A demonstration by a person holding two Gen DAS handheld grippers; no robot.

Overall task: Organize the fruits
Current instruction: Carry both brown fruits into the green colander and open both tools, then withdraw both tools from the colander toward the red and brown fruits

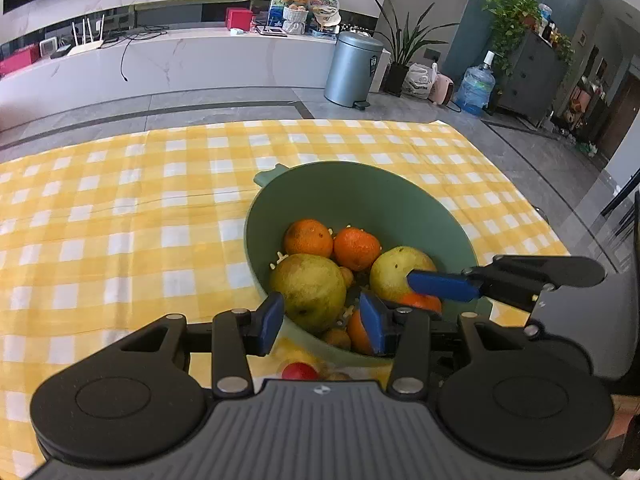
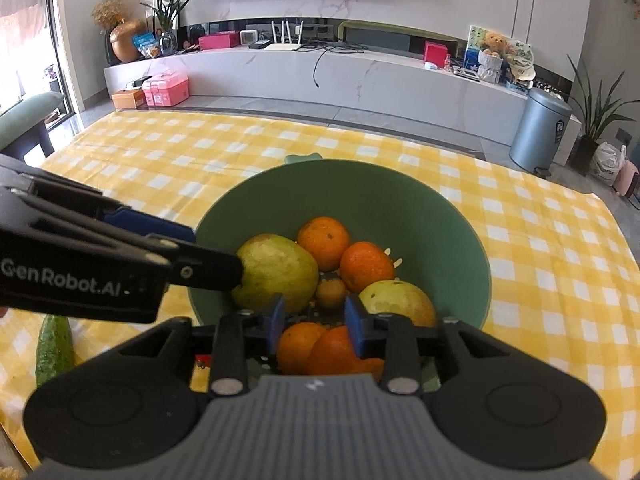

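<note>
A green bowl (image 1: 360,192) (image 2: 340,188) stands on the yellow checked tablecloth and holds two yellow-green pears (image 1: 310,290) (image 2: 276,272), several oranges (image 1: 308,238) (image 2: 366,266) and small brown fruits (image 2: 331,292). My left gripper (image 1: 322,320) is open at the bowl's near rim, its fingers either side of the left pear without gripping it. My right gripper (image 2: 315,326) is open and empty over the bowl, just above the near oranges (image 2: 320,350). The right gripper's blue finger (image 1: 440,284) reaches in from the right over the second pear (image 1: 394,272).
A red fruit (image 1: 299,372) lies on the cloth just in front of the bowl. A green cucumber (image 2: 54,346) lies on the cloth at the left. The left gripper's body (image 2: 100,268) crosses the right wrist view at the bowl's left rim.
</note>
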